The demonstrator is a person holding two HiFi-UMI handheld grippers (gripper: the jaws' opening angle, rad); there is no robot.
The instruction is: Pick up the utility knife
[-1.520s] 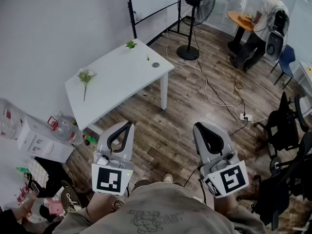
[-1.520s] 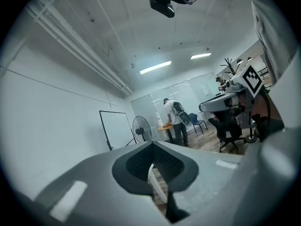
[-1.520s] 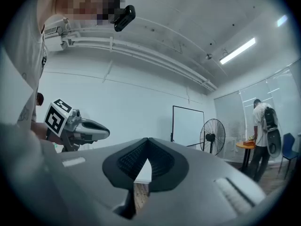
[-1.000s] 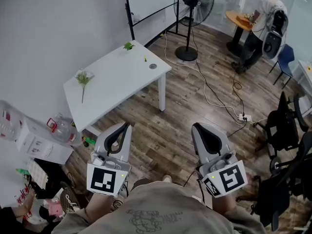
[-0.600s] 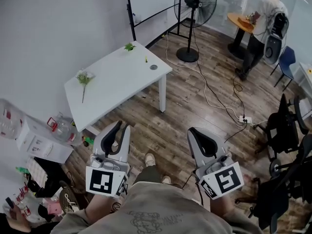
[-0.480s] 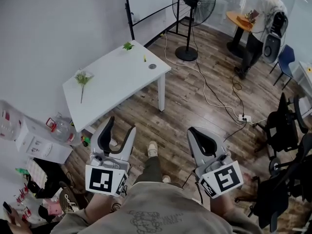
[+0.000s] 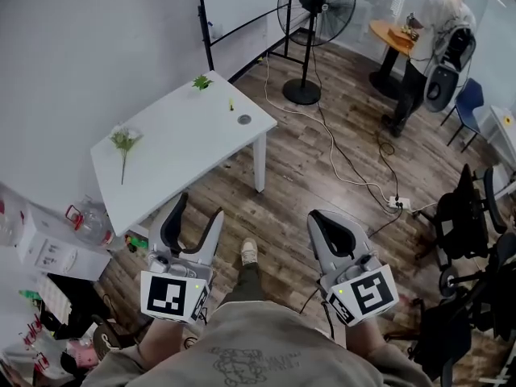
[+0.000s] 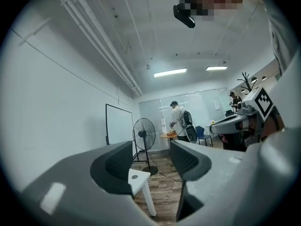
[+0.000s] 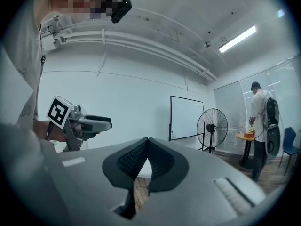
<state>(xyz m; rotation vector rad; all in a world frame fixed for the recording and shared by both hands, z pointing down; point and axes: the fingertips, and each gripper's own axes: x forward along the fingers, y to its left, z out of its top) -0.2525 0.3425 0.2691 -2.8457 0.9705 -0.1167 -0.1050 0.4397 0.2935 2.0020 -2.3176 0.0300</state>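
Observation:
A small yellow object (image 7: 231,103), perhaps the utility knife, lies near the far end of the white table (image 7: 177,147); it is too small to tell for sure. Both grippers hang well short of the table, over the wooden floor in front of the person's body. My left gripper (image 7: 196,218) is open with nothing between its jaws, and the table corner (image 8: 137,179) shows through the gap in the left gripper view. My right gripper (image 7: 322,221) is shut and empty, its jaw tips (image 9: 147,148) pressed together.
The table also holds a round disc (image 7: 244,120), a green sprig (image 7: 200,81) and a flower stem (image 7: 122,141). Beyond stand a fan (image 7: 314,10) and a whiteboard (image 7: 234,6), with cables (image 7: 347,164) across the floor. A person (image 7: 435,31) works at the far right; office chairs (image 7: 468,216) stand right.
My left gripper has gone from shut to open. The person has stepped forward, a foot showing between the grippers, and the table has slid left in the head view.

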